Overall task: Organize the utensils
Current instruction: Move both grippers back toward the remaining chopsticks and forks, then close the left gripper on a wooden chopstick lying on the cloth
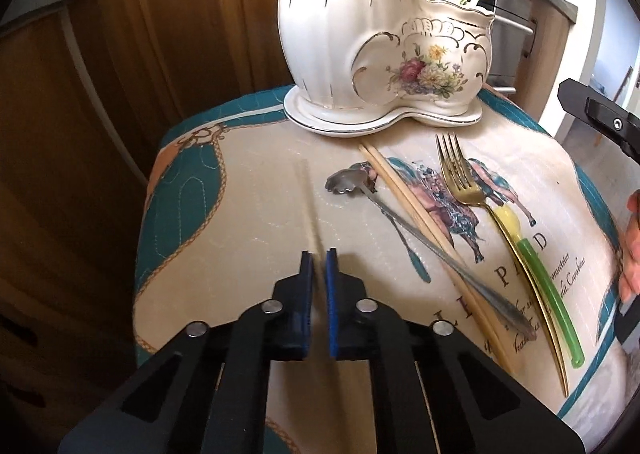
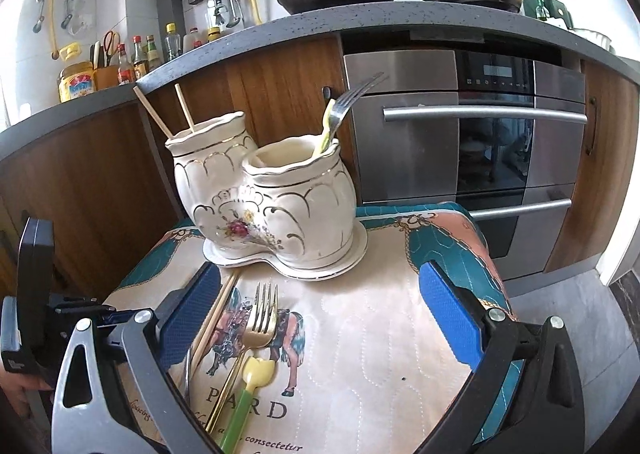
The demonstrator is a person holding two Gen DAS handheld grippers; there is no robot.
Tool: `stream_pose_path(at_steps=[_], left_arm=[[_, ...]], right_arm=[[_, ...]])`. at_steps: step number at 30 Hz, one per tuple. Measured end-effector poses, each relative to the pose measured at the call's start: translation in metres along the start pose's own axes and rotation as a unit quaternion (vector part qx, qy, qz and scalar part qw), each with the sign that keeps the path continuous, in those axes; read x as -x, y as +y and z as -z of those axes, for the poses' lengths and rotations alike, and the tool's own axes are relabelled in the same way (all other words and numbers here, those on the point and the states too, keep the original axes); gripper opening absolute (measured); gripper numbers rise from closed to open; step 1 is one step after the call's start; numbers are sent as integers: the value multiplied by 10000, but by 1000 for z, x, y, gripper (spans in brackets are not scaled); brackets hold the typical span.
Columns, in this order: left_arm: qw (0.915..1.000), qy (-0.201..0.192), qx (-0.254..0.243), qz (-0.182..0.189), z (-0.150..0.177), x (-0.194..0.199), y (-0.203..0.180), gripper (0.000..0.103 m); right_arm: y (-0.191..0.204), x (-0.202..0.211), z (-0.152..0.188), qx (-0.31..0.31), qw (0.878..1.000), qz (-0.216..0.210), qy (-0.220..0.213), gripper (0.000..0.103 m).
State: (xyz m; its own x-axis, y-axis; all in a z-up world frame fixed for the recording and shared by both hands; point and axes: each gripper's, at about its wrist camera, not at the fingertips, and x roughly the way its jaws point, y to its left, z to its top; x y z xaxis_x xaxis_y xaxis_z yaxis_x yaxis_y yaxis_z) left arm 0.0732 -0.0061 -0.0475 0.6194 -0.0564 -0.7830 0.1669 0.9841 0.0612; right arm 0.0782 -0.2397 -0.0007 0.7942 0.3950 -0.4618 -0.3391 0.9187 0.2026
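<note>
Chopstick [image 1: 308, 210] between left gripper [image 1: 319, 286] fingers

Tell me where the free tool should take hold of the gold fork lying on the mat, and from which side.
Grip the gold fork on its thin handle just behind the tines, from above, jaws closing across its width. It lies flat on the mat, and farther back the green spoon presses against the handle. The right tool is open right over it; the left tool holds a chopstick.
</note>
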Motion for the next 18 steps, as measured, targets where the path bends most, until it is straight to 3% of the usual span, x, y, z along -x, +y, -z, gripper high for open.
stream_pose_path(at_steps=[8,11,14,18], left_arm=[[9998,114,28,128,7,9,13,8],[9996,36,80,250,9,10,16,23],[9998,-60,-35,185,11,10,15,21],[9996,-200,-201,47,15,11,14,6]], right_arm=[[23,-6,4,403,9984,-313,256,98],[41,-12,8,660,9953,-517,484,94],[60,-21,13,942,9905,-652,754,79],[85,-35,18,1277,9814,-874,1135,58]])
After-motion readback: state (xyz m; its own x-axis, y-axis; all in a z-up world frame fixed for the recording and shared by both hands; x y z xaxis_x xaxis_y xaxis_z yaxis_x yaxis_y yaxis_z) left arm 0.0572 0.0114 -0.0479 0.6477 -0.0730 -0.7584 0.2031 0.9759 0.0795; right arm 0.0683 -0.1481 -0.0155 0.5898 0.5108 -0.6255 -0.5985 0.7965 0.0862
